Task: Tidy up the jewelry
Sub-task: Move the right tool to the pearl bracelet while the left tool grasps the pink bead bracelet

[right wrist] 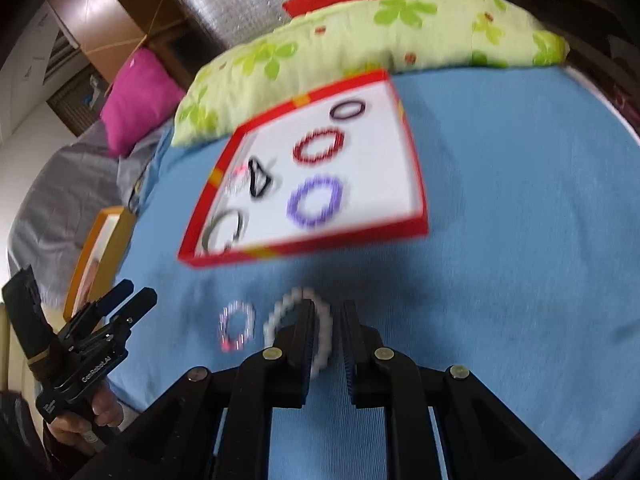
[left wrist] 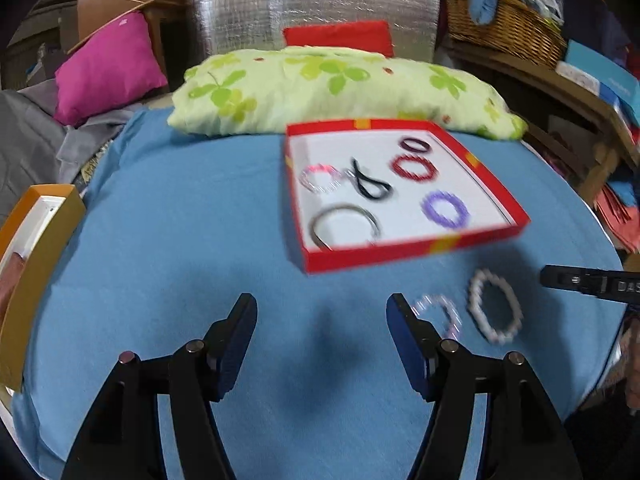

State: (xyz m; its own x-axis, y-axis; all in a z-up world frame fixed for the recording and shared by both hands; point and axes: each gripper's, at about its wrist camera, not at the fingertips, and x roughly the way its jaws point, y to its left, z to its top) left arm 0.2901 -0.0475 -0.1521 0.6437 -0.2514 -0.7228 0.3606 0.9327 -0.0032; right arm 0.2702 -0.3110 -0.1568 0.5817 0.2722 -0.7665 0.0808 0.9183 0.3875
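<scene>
A red box with a white floor sits on the blue cloth. It holds a red bracelet, a purple one, a dark one, a pinkish clear one, a black loop and a grey bangle. A white bead bracelet and a small clear pink bracelet lie on the cloth in front. My left gripper is open and empty. My right gripper is narrowly open, its left finger over the white bracelet's edge.
A green leaf-print pillow lies behind the box. An orange box stands at the left edge. A pink cushion, a wicker basket and cluttered shelves surround the cloth. The left gripper shows in the right wrist view.
</scene>
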